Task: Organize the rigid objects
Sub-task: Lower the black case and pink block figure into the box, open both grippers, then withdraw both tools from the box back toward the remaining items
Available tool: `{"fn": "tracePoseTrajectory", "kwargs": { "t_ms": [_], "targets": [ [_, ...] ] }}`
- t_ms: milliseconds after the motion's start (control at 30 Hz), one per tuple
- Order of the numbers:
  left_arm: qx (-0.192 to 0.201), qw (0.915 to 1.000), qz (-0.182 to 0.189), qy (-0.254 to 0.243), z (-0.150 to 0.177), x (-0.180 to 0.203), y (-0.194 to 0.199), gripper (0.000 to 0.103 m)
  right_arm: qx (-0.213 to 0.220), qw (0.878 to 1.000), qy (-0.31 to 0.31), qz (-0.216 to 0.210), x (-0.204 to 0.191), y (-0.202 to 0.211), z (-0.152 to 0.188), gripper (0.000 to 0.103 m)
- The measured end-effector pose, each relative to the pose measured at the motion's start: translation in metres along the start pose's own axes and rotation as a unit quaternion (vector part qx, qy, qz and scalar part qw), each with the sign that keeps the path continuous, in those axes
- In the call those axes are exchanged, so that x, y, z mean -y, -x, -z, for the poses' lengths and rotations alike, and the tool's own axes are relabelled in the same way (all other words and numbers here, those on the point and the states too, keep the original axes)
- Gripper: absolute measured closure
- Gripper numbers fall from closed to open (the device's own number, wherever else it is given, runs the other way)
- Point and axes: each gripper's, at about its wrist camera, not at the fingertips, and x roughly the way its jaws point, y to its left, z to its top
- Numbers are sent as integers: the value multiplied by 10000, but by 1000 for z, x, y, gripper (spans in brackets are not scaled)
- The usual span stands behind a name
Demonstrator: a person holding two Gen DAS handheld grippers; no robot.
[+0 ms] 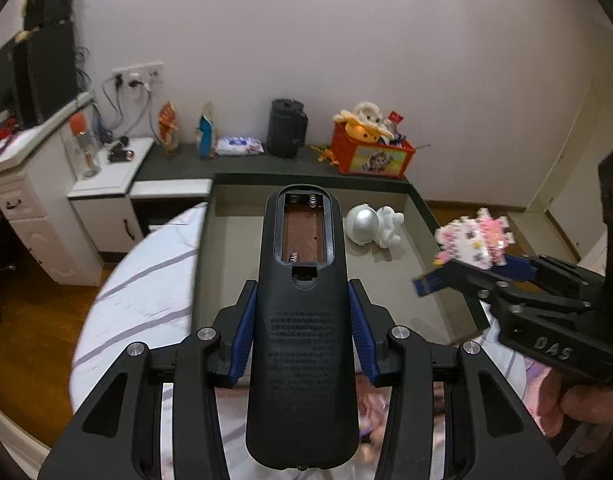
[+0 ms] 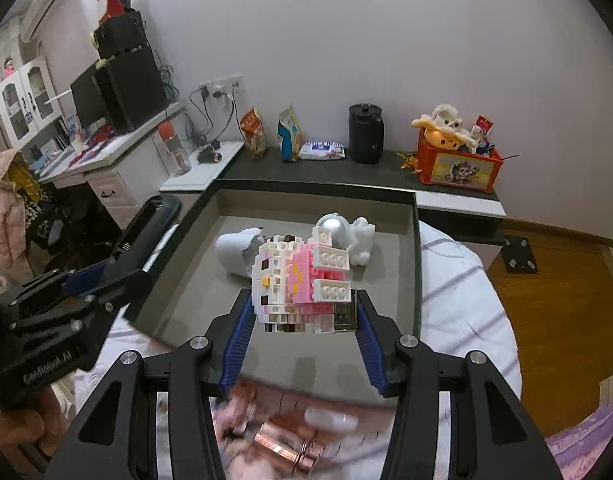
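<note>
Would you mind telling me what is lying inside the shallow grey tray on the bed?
Inside the shallow grey tray lie a white astronaut figure with a silver helmet and another white object. The held pink-and-white brick toy covers the floor between them.

Both tongs (image 1: 302,332) (image 2: 302,334) are black plastic with ribbed blue pads (image 1: 242,336), silver screws and embossed lettering.

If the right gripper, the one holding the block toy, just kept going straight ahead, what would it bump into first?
Probably the white astronaut figurine lying in the grey tray, straight beyond the brick-built toy in the right gripper; depth is hard to judge.
</note>
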Motion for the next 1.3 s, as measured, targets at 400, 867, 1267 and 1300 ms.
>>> {"fn": "tracePoseTrajectory", "kwargs": {
  "t_ms": [400, 867, 1267, 1300],
  "targets": [
    [-652, 9974, 118, -269, 1, 34, -79, 59, -673, 9971, -195, 304, 33, -70, -2, 57],
    [-213, 9992, -325, -8, 8, 14, -46, 0, -553, 9972, -226, 455, 40, -58, 3, 21],
    [441, 9975, -539, 79, 28, 2, 56, 0, 254, 9977, -579, 224, 26, 41, 10, 17],
    [488, 9973, -546, 77, 30, 1, 64, 0, 343, 9975, -578, 220, 23, 53, 12, 17]
  ]
}}
